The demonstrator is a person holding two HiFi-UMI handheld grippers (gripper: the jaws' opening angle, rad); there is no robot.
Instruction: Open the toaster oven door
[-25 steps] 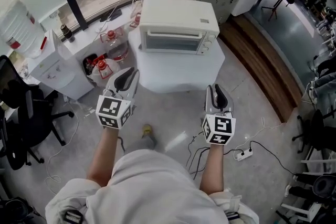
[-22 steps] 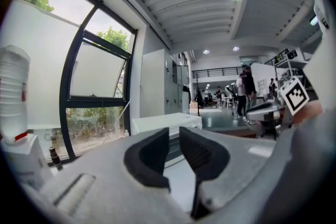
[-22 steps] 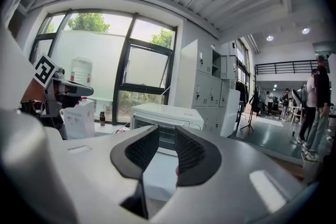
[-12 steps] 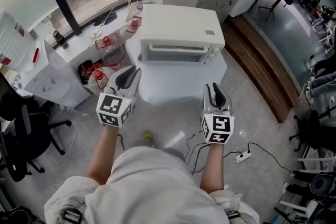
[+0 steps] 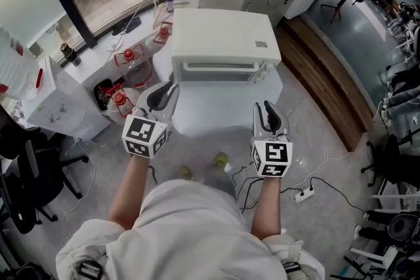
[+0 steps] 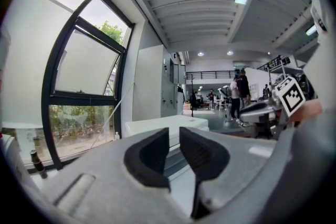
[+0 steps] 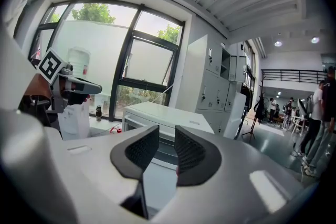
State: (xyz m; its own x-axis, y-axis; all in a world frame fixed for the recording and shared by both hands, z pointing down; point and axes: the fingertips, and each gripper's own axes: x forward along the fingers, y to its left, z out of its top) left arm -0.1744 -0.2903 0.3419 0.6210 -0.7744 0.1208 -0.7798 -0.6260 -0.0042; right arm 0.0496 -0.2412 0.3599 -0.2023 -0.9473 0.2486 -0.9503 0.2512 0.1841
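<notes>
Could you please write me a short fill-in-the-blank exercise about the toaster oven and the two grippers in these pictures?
1. The front door of the cream-white box-shaped toaster oven is ___.
2. The left gripper and the right gripper each have ___ between their slightly parted jaws.
3. In the head view, the toaster oven's control knobs sit at the ___ end of its front.

Missing words: closed; nothing; right.

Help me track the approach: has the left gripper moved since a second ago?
Yes. The left gripper has come closer to the toaster oven: in the head view, the gap between its tips and the oven's front has narrowed.
</notes>
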